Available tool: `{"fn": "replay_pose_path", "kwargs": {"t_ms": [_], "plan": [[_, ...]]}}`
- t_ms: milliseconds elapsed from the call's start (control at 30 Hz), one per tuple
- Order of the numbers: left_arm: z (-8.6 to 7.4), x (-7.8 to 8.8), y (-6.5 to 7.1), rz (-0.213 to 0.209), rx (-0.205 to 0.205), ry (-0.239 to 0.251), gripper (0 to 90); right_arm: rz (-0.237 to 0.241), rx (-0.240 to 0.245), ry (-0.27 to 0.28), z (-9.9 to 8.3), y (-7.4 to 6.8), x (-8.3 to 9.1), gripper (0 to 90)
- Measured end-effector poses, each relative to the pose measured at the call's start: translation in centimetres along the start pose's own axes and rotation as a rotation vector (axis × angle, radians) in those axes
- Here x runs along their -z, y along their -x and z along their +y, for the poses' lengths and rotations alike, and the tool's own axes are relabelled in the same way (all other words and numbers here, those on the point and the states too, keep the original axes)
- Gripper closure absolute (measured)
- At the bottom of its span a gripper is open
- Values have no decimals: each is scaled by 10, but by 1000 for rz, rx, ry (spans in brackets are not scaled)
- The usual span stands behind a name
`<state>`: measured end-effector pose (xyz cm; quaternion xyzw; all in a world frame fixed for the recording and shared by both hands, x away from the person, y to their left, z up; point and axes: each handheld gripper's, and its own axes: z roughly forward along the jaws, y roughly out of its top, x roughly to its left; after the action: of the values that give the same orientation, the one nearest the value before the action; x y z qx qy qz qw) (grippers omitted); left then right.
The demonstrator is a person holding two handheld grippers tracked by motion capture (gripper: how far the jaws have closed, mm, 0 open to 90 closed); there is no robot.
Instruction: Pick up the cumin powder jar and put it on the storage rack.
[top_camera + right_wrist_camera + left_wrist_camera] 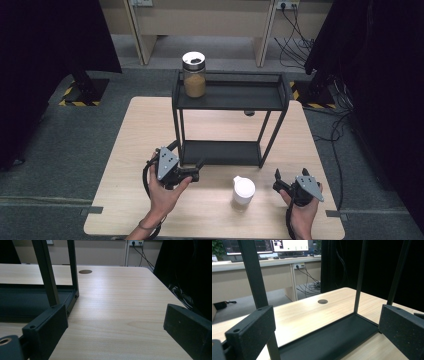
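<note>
A black two-tier metal rack (235,96) stands on the light wooden table (130,150). A glass jar (194,76) with brown contents and a dark lid sits on the top shelf's back left corner. A small white container (243,190) with a spouted lid stands on the table in front of the rack. My left gripper (199,169) is open and empty at the rack's front left leg, with the bottom shelf (329,340) between its jaws. My right gripper (290,175) is open and empty, right of the white container, over bare tabletop (117,315).
A round cable hole (249,113) lies in the table behind the rack. The rack's thin legs (253,275) stand close to the left gripper. Black curtains (380,75) flank the table, a desk (200,20) stands beyond, and cables (295,35) lie on the floor.
</note>
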<state>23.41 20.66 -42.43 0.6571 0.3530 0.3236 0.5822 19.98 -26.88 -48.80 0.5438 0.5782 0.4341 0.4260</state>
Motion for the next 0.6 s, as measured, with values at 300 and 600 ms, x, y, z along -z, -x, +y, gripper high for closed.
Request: {"fn": "replay_pose_path", "kwargs": {"t_ms": [300, 600], "plan": [[-28, -1, 3, 1, 30, -21, 2, 0, 1, 1, 0, 0, 0, 56], [-52, -5, -1, -11, 44, -70, 4, -2, 4, 3, 0, -1, 0, 57]]}}
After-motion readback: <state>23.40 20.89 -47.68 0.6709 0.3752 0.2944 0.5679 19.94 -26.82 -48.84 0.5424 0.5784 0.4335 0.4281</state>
